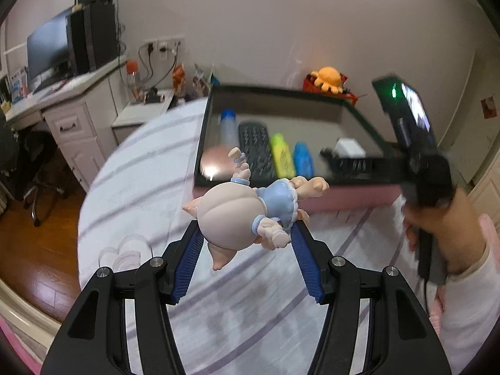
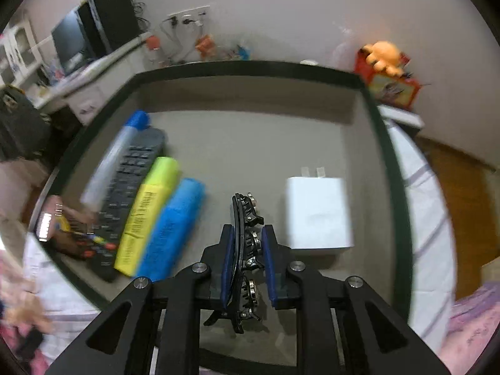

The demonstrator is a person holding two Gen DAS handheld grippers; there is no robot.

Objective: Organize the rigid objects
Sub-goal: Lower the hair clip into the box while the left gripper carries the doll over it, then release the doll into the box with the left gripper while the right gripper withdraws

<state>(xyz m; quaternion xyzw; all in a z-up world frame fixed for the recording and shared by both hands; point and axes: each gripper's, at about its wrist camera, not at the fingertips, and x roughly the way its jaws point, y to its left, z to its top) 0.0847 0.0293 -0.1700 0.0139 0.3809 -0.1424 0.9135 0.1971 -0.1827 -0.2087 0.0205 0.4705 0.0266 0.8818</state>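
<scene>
The left tongs point(image 1: 247, 234) pinch a little doll point(image 1: 247, 209) in a blue dress. The doll hangs in the air above the striped bed point(image 1: 140, 168), near the big box point(image 1: 281, 92) but not in it. The blue pads hold only its round head and one arm, so the hold looks small. The doll is smooth and round. I think it could slip out and drop on the bed if the tongs shake or tip.

The right tongs point(image 2: 248, 262) are pressed almost together on a thin black hair clip point(image 2: 247, 218) with shiny bits. They hold it low inside the box, in the gap between the blue block point(image 2: 172, 228) and the white charger point(image 2: 317, 212). The gap is not wide. If the clip comes down crooked, it could bump the charger or land on the blue block. The two pairs of tongs could also knock each other when the doll comes to the box, as both want the same place.

Now let us count what lies in the box. There is one clear tube with a blue cap point(image 2: 125, 143), far left. Next is one black remote point(image 2: 131, 193). Then one yellow block point(image 2: 147, 209) and one blue block, side by side. Then one white charger on the right. That makes five. The clip makes six when it is let go, and the doll would make seven. One orange soft toy point(image 2: 384, 54) sits outside, past the far right corner.
</scene>
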